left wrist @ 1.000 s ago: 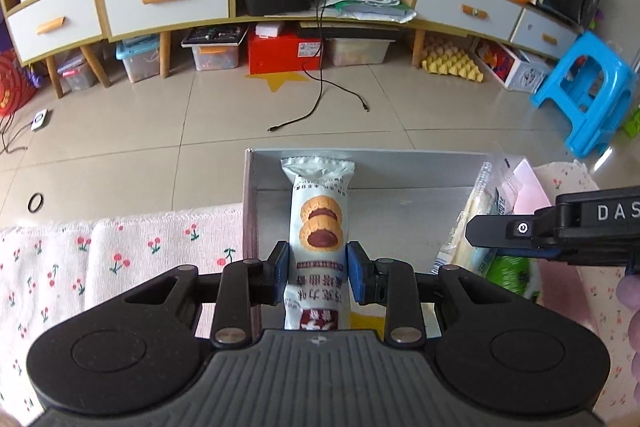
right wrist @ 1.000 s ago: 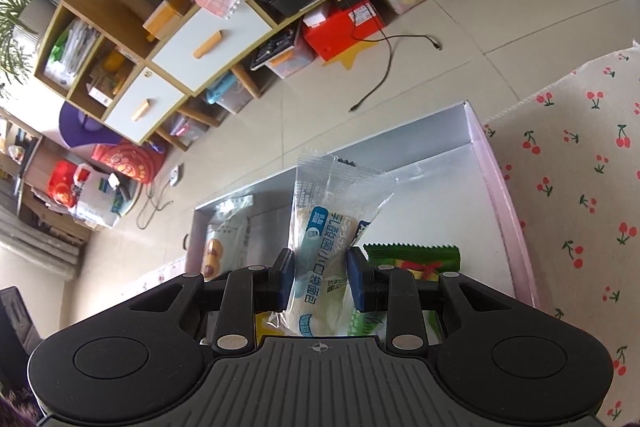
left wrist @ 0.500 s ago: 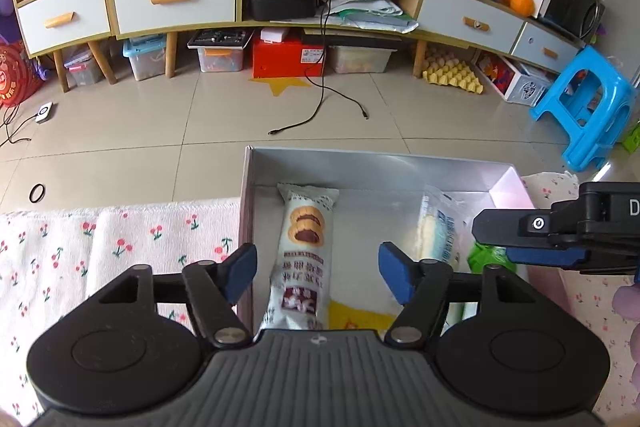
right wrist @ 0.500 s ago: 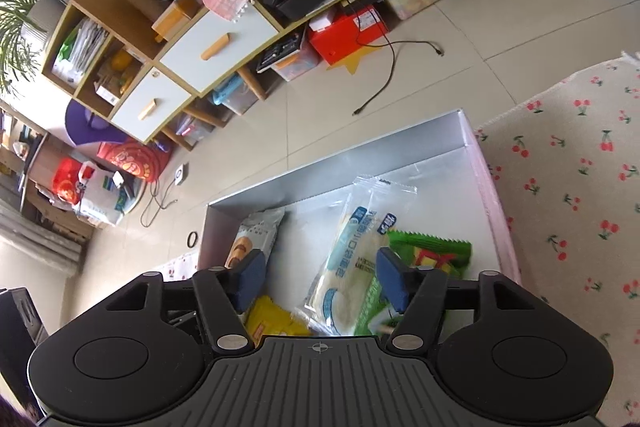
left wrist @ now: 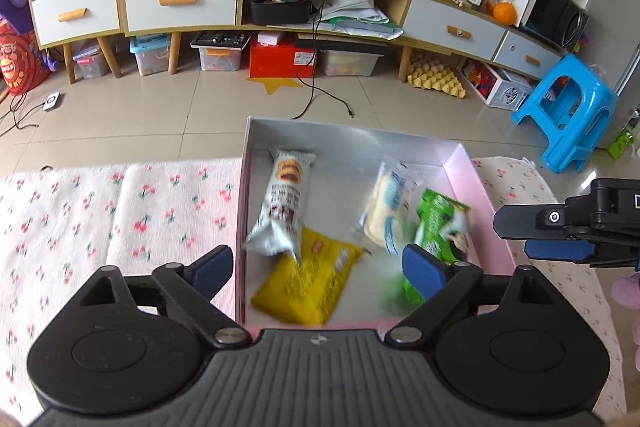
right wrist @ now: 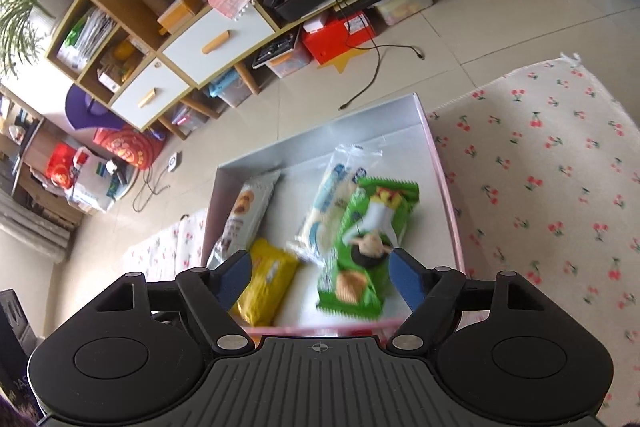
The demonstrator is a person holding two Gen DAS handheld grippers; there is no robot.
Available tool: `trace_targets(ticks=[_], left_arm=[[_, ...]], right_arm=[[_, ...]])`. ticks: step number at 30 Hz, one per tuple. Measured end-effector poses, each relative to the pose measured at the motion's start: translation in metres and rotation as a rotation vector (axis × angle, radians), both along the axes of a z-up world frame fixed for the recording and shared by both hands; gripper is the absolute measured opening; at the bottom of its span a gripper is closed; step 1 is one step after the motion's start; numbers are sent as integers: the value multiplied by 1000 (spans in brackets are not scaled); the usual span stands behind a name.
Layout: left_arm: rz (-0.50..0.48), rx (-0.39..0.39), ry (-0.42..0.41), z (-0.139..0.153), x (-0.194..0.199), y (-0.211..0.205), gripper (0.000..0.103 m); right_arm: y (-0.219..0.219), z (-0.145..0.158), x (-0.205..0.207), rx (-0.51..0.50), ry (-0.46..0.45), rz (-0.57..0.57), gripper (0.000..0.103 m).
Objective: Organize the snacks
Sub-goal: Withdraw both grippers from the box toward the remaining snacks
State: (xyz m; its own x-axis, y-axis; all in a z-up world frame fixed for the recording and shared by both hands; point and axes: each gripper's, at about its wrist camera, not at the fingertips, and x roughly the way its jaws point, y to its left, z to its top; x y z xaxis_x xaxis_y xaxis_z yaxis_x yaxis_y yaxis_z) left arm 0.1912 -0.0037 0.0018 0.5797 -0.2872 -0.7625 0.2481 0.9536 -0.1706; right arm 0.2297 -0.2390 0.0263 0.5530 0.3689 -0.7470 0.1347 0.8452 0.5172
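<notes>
A pink-rimmed open box (left wrist: pixel 486 215) (right wrist: pixel 448 203) on the cherry-print cloth holds several snack packs. A white cookie pack (left wrist: pixel 282 203) (right wrist: pixel 240 211) lies at its left. A yellow pack (left wrist: pixel 308 279) (right wrist: pixel 266 279) lies near the front. A white-blue bread pack (left wrist: pixel 386 211) (right wrist: pixel 328 195) lies beside a green pack (left wrist: pixel 438 227) (right wrist: pixel 368 243) at the right. My left gripper (left wrist: pixel 318 267) is open and empty above the box's front. My right gripper (right wrist: pixel 320 277) is open and empty above the green pack; it also shows in the left wrist view (left wrist: pixel 560 235).
The cherry-print cloth (left wrist: pixel 120 211) (right wrist: pixel 540 179) spreads on both sides of the box. Beyond it are a tiled floor with a black cable (left wrist: pixel 320 103), low cabinets (left wrist: pixel 180 3) with storage bins, and a blue stool (left wrist: pixel 572 115) at the right.
Both grippers opened and let go: the cookie pack and the bread pack now lie in the box. Both grippers have drawn back and up from the box.
</notes>
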Motion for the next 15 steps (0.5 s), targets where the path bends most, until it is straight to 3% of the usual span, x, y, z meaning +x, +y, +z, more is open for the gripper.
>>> trace_targets(ticks=[3,10,15], left_arm=[[4,6,-3,1,-14,2,96],[9,10,-10,0,-51,11,101],[7,55,-11,-4,-72,17,101]], right_arm=[[2,4,-18,-4,-3,10,84],[14,-1,-56,-34,36,43,85],[22,-5,-78,-42,55,63,85]])
